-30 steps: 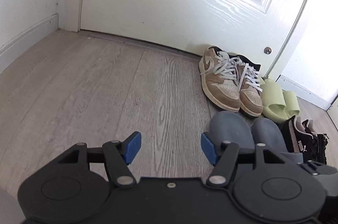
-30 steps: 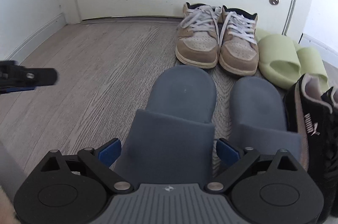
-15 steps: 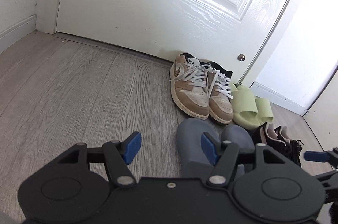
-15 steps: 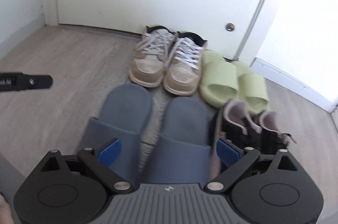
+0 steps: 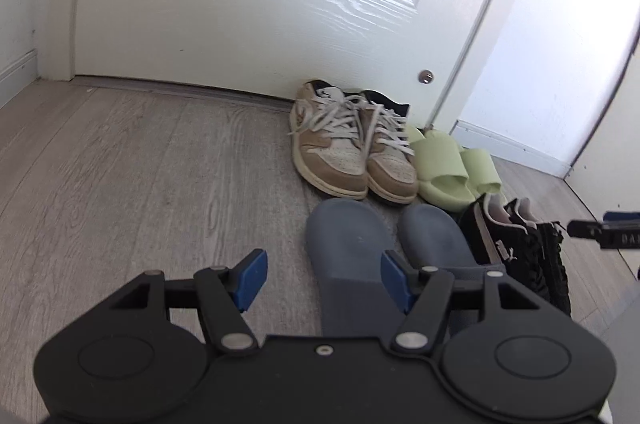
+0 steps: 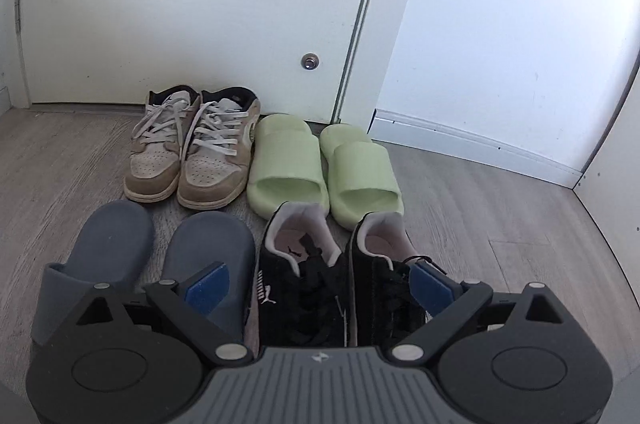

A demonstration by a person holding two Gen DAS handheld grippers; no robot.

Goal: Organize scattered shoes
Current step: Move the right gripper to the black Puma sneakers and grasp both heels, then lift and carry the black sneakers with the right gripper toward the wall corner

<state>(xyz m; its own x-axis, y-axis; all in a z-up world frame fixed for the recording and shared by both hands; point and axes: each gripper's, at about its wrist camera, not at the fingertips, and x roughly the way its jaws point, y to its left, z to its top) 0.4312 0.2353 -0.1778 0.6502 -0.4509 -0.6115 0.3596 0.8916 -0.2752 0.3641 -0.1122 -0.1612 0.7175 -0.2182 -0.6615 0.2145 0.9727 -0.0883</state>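
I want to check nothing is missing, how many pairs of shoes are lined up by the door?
4 pairs. Tan sneakers and green slides by the door; grey slides and black sneakers in front. None seem hidden.

I see a white panelled door with a glossy wood-grain sheen, daylight glaring off it. A small round metal stopper sits low on it. Grey wood-look plank flooring runs to white baseboard under a plain white wall.

Left claw: black body w/ round housings, silver pivot screws, blue pads on fingertips. Right claw: same black linkage & blue pads, but w/ grey ribbed centre plate bearing small logo.
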